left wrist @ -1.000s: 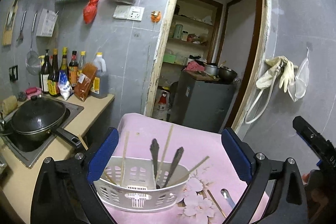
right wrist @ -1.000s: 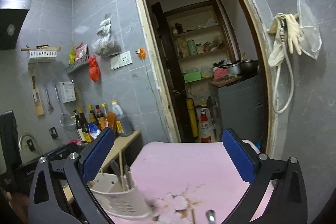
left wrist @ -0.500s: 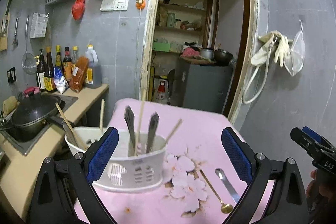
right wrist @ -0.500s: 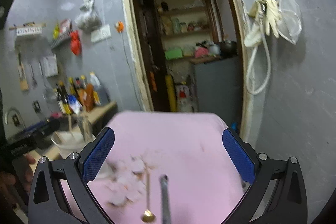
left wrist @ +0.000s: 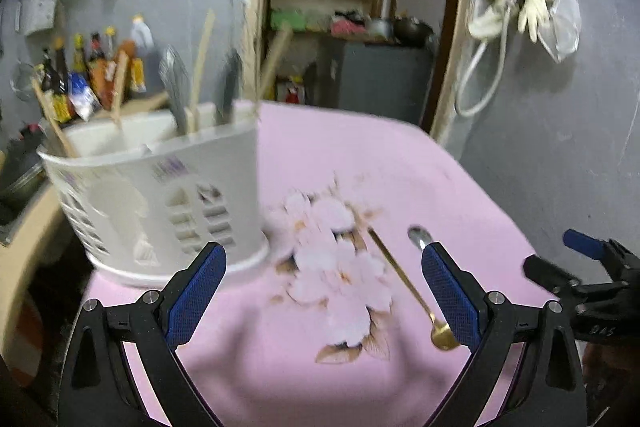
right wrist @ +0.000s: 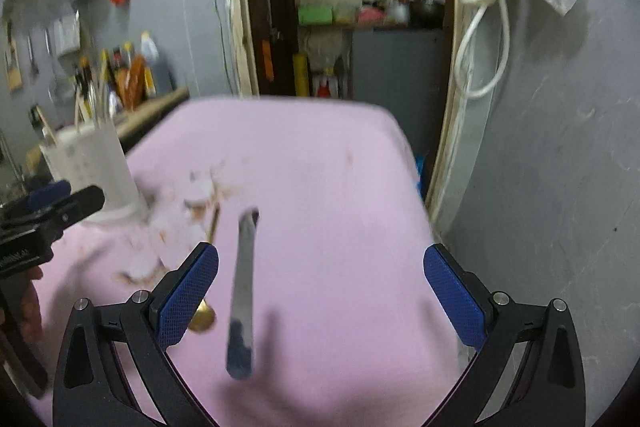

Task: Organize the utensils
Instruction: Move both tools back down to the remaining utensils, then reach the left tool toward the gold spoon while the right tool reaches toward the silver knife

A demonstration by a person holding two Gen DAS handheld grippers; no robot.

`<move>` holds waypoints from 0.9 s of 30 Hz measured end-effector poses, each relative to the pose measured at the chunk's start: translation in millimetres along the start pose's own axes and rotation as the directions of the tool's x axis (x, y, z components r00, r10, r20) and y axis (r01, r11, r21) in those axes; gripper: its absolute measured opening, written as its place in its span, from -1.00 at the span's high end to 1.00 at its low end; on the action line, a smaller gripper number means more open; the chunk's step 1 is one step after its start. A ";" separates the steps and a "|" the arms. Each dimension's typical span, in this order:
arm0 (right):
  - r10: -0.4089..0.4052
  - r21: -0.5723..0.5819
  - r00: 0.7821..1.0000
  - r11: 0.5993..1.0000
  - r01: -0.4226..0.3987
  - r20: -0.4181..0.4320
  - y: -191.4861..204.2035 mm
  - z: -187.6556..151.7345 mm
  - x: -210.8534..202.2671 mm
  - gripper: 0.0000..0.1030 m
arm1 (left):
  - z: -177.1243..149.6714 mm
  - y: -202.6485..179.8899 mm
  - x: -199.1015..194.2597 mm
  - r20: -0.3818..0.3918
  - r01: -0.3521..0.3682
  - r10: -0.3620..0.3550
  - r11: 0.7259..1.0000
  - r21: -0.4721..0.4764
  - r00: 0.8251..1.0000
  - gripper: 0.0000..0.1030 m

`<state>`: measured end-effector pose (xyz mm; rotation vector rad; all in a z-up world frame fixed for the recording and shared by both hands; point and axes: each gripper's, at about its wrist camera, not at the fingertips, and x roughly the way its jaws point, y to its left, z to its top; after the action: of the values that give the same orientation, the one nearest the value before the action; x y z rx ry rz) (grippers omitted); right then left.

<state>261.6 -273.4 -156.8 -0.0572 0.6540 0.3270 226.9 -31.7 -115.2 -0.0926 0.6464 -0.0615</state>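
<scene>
Lining up on steel spoon [right wrist: 243, 291] | right gripper [right wrist: 320, 291] wide open, empty; spoon lies on pink cloth [right wrist: 340, 167] between its fingers, left of centre, long axis near-to-far | left gripper [left wrist: 322, 291] also open, empty | white basket [left wrist: 160, 187] far left.

Utensil holder [left wrist: 160, 203] left on tablecloth [left wrist: 360, 155], two spoons [left wrist: 412, 287] side by side right.

Dim, motion-blurred, fisheye-warped edges
</scene>
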 end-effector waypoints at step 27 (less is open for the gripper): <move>-0.072 -0.208 0.982 0.978 0.035 -0.173 34.3 -15.6 48.7 -0.63 | 14.5 -7.7 87.0 -0.349 0.240 -0.252 0.968 -0.077 0.903 0.58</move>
<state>277.8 -229.6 -196.9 -0.3033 0.7951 0.3387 304.8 -45.8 -154.9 -0.1978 0.9975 -0.3187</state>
